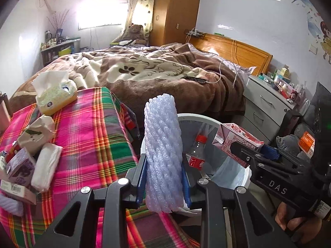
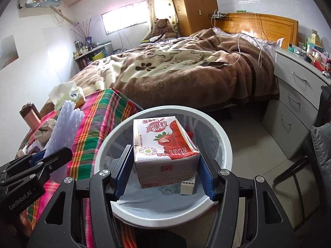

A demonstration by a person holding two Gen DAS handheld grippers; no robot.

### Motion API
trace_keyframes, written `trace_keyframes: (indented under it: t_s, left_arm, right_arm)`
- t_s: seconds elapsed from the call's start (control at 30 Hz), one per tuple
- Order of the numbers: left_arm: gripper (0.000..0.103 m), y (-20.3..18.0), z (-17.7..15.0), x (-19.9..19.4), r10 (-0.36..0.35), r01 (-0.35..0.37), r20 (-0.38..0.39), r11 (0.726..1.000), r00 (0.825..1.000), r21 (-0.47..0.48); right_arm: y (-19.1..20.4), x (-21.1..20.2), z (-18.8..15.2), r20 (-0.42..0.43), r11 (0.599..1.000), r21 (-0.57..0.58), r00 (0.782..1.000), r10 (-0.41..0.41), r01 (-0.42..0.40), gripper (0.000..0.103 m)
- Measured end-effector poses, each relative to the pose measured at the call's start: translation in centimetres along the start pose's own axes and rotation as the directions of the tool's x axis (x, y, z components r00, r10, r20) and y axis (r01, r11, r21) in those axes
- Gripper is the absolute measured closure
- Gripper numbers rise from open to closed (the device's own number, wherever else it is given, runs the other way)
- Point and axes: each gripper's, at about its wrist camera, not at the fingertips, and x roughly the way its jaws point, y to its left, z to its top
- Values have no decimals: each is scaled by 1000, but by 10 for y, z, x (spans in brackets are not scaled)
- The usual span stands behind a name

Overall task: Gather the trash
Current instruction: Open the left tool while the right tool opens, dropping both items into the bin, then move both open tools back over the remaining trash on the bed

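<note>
**Foam sleeve and milk carton held at the bin**

Left gripper [image 1: 164,184] clamped on a white foam net sleeve [image 1: 162,155], upright between the blue pads, at the near-left rim of the white trash bin [image 1: 246,173]. Right gripper [image 2: 164,173] clamped on a strawberry milk carton [image 2: 165,144], directly above the bin's open mouth. Inside the lined bin: a red-capped cola bottle [image 1: 197,155] and a small box [image 2: 188,186]. Left of the bin, a surface under a pink-and-green plaid cloth [image 1: 93,144], carrying a folded white tissue wad [image 1: 46,165], a crumpled paper wrapper [image 1: 37,133], a purple carton [image 1: 20,165] and, farther back, a yellow tissue pack [image 1: 54,97]. Beyond, a bed with a brown blanket [image 1: 155,76], a phone [image 1: 195,79] on it; grey drawers [image 2: 298,103] at right.
</note>
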Motion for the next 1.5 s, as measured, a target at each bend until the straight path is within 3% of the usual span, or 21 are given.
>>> trace_keyframes:
  t_s: [0.27,0.33,0.4,0.47,0.53,1.03,1.5]
  left_arm:
    - [70,-6,1,21,-6,7,-41,1000,999,5]
    - [63,-7,2,27,-6,6,-53,1000,999,3]
    - [47,-7,1,28,-13,13,-51,1000,999,2]
    - [43,-6,0,28,-11,11,-41,1000,999,-3]
    - [43,-5,1,29,-12,11,-51,1000,999,-8]
    - [43,17,-8,-7,53,-54,-10,998,999,-36]
    - [42,84,-34,-57,202,-195,33,970,979,-147]
  right_arm:
    - [-10,10,2,-32,1000,-2,999,-21,21,42]
    - [-12,14,2,-50,1000,-8,999,-20,20,42]
    - [-12,16,1,-59,1000,-15,998,-25,24,42]
    - [-12,15,0,-60,999,-18,998,-29,28,42]
    - [-13,14,0,-57,999,-18,998,-32,31,36]
    - [1,-2,5,3,1000,-8,1000,2,-2,36]
    - [56,-1,-6,3,991,-89,995,104,-104,36]
